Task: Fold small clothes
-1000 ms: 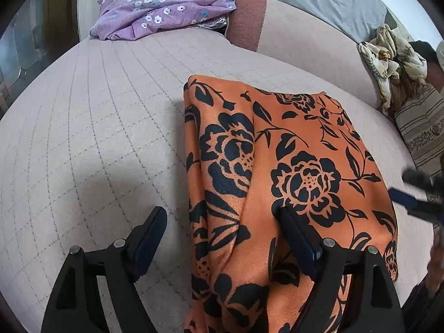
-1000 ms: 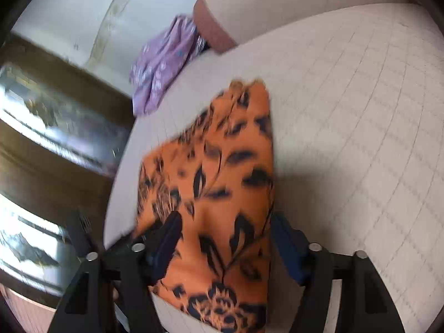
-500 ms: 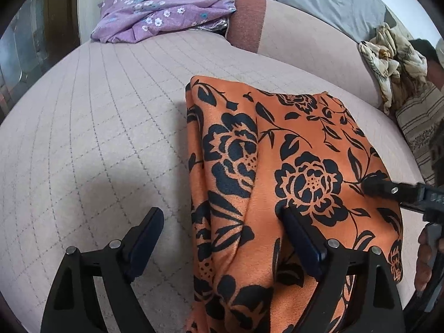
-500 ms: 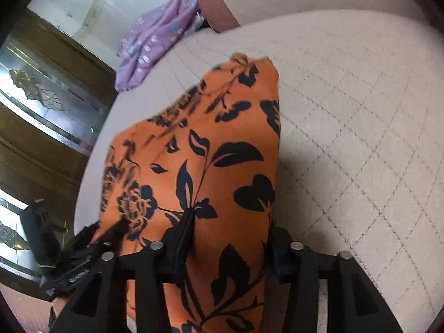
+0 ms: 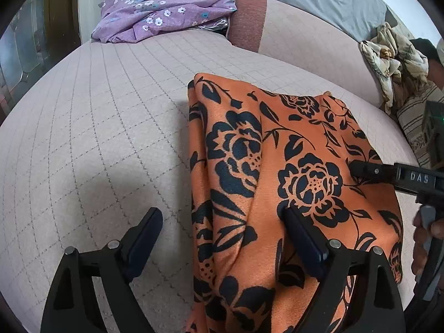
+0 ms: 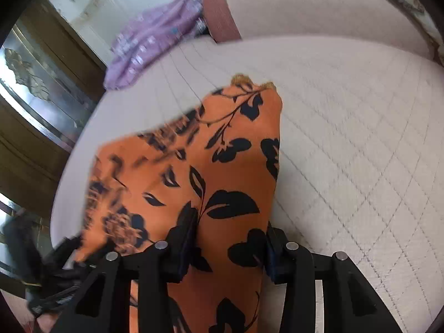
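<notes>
From the left wrist camera, an orange garment (image 5: 277, 166) printed with black flowers lies partly folded on a quilted beige bed (image 5: 97, 138), its left edge a doubled fold running toward the camera. The left hand-held gripper (image 5: 222, 236) stands wide open astride that edge: one finger (image 5: 144, 238) rests over bare quilt left of the garment, the other (image 5: 302, 238) lies on the cloth, and nothing is pinched. The right hand-held gripper (image 5: 369, 170) reaches in over the garment's right side, a person's hand (image 5: 424, 238) visible behind it. Beyond the garment, at the far edge of the bed, a purple floral cloth (image 5: 163, 14) is heaped; to the garment's far right sits a crumpled cream cloth (image 5: 394, 55).

From the right wrist camera, blurred toward the left, the right hand-held gripper (image 6: 230, 238) straddles a raised band of the garment (image 6: 211, 172), its jaws closing with the cloth between them. The left pad looks pressed into the fabric; whether the right one bears on it cannot be told. The purple cloth (image 6: 155, 36) lies well beyond the garment.

The risk, judged from here, is a partial pinch: if the closing jaws catch only the top layer, lifting would peel the fold apart. With the left gripper holding nothing, the whole garment could also slide across the smooth quilt.
</notes>
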The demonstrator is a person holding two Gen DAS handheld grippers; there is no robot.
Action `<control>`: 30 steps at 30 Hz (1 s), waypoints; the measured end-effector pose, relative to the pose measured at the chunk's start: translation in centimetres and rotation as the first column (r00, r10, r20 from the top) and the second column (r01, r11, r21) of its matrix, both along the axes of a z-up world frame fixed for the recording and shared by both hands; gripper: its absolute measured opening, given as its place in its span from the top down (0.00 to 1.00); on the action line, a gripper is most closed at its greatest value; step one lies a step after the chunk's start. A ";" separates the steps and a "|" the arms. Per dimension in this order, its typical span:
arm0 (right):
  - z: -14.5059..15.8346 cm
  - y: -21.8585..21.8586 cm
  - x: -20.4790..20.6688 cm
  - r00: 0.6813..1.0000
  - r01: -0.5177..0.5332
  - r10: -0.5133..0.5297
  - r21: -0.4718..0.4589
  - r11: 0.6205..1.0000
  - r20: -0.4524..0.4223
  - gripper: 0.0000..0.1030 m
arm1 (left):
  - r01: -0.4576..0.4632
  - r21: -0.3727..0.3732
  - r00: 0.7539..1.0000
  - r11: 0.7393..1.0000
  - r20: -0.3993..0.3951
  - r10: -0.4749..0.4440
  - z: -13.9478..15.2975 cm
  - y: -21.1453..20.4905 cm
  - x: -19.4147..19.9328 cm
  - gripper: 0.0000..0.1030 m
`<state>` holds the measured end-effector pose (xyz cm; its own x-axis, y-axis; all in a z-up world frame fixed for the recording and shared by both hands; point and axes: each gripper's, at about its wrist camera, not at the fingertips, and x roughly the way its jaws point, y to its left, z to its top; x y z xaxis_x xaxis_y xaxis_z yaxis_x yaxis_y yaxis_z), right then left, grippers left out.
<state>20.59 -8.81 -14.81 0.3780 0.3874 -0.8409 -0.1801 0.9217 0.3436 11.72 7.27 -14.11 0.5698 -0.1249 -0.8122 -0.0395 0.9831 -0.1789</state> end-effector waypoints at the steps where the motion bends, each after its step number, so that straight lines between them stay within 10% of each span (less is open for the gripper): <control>1: -0.1 -0.8 0.2 0.999 0.037 -0.037 0.027 0.999 -0.011 0.34 | -0.002 -0.006 1.000 1.000 -0.001 0.002 0.0 0.1 0.0 0.12; 8: 6.0 -0.6 -0.4 0.986 0.021 -0.034 0.081 0.996 0.164 0.33 | -0.004 -0.007 1.000 1.000 -0.001 0.004 -0.1 0.2 0.0 0.11; 15: 2.2 1.2 3.0 0.999 0.033 -0.039 0.168 0.985 0.033 0.23 | 0.005 -0.011 1.000 1.000 0.011 -0.005 -0.3 0.4 0.0 0.11; 30: 4.7 0.2 -9.1 0.993 -0.002 -0.019 0.179 0.984 0.118 0.22 | 0.046 -0.176 0.998 0.983 0.060 -0.036 3.7 1.8 -5.6 0.12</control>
